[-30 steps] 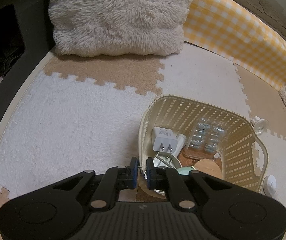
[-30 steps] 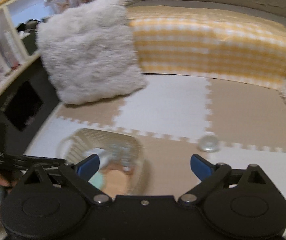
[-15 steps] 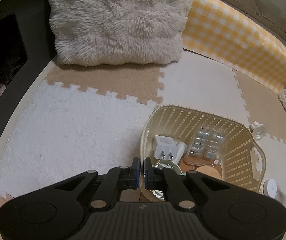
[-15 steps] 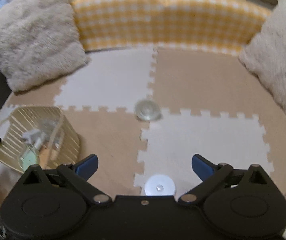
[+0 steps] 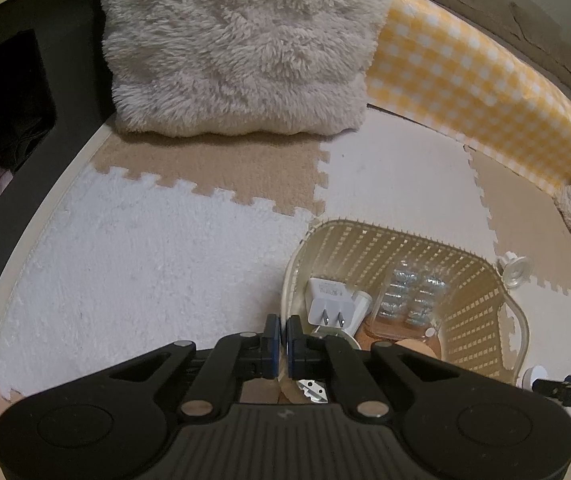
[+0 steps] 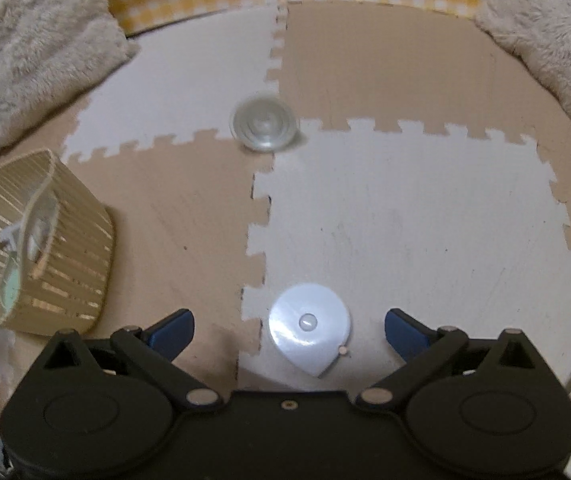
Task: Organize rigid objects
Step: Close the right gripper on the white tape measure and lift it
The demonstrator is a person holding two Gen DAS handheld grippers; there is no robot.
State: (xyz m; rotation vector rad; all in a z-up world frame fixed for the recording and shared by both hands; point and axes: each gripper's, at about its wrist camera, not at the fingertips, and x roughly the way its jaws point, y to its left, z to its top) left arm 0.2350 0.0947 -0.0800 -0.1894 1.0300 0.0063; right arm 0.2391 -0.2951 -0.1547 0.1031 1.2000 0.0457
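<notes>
A cream slatted basket [image 5: 481,308] stands on the floor mats and holds a white plug adapter [image 5: 331,300], a clear blister pack [image 5: 413,294] and a wooden piece. My left gripper [image 5: 282,334] is shut on the basket's near rim. In the right wrist view my right gripper [image 6: 289,330] is open, with a white teardrop-shaped disc [image 6: 309,330] lying on the mat between its fingers. A clear round lid [image 6: 265,128] lies farther ahead. The basket [image 6: 45,240] is at the left of that view.
Fluffy cushions [image 5: 241,44] [image 6: 545,40] and a yellow checked bolster [image 5: 485,88] border the puzzle mats. A dark cabinet [image 5: 5,120] stands at the left. The clear lid [image 5: 515,272] and the white disc [image 5: 535,374] lie right of the basket in the left wrist view.
My right gripper swung right, away from the basket, and came down over the white disc, which now lies between its fingers. My left gripper stayed shut on the basket rim.
</notes>
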